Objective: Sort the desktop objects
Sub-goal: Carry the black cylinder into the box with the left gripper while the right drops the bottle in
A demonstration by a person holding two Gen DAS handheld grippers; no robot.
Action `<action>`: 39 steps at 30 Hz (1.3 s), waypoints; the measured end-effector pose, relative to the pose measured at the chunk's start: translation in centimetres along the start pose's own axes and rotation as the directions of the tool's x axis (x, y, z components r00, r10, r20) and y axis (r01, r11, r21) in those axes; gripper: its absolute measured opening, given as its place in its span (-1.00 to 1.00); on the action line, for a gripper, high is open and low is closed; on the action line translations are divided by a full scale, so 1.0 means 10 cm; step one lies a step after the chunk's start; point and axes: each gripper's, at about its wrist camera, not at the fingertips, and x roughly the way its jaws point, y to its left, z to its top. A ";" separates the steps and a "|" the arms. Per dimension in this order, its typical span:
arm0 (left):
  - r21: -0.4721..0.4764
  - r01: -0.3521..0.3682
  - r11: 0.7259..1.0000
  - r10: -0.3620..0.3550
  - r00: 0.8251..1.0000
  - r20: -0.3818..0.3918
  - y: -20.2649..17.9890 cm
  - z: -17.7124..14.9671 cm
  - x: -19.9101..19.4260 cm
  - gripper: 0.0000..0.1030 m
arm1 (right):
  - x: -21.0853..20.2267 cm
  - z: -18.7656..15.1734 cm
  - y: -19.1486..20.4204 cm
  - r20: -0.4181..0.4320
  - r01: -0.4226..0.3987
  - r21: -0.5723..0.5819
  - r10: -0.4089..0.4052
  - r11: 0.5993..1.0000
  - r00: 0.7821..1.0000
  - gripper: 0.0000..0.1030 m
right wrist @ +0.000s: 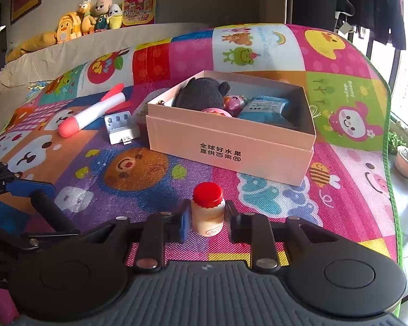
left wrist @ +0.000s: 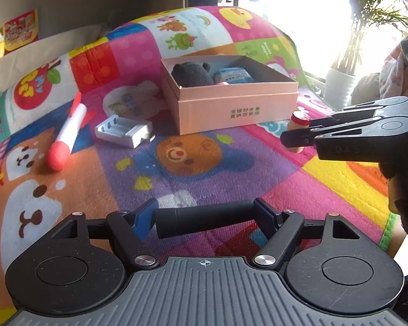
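My left gripper (left wrist: 206,217) is shut on a black cylinder (left wrist: 204,218), gripped end to end and lying crosswise between the fingers, low over the colourful play mat (left wrist: 231,168). My right gripper (right wrist: 208,220) is shut on a small cream drink bottle (right wrist: 208,212) with a red cap, which stands upright between the pads. In the left wrist view, the right gripper (left wrist: 299,131) comes in from the right with the bottle (left wrist: 300,119). An open pink box (right wrist: 231,146) behind it holds a black plush (right wrist: 201,92), a blue pack (right wrist: 266,107) and a pink toy.
A white toy rocket (right wrist: 92,114) with a red tip and a white battery charger (right wrist: 121,129) lie on the mat left of the box. Plush toys (right wrist: 89,19) line a ledge behind. The mat's edge (right wrist: 391,190) drops off at the right, beside plant pots and a window.
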 end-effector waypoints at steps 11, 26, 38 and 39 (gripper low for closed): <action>0.126 0.053 0.991 -0.089 0.949 0.301 -0.18 1.37 -0.13 0.58 | -1.07 0.66 -0.55 0.298 0.103 0.037 -0.109 0.994 0.948 -0.52; -0.082 0.012 0.997 0.007 0.974 0.228 0.36 1.36 0.33 0.94 | -0.99 0.83 -1.02 0.274 0.171 0.135 -0.203 0.976 0.940 -0.52; -0.137 -0.095 0.986 0.107 0.990 0.088 0.78 0.36 0.19 0.98 | 0.15 1.60 -0.80 0.160 -0.033 0.223 -0.003 0.974 0.987 -0.30; -0.124 -0.111 0.986 0.122 0.989 0.085 0.79 0.33 0.18 0.99 | 0.21 1.66 -0.75 0.160 -0.019 0.222 -0.017 0.975 0.987 -0.24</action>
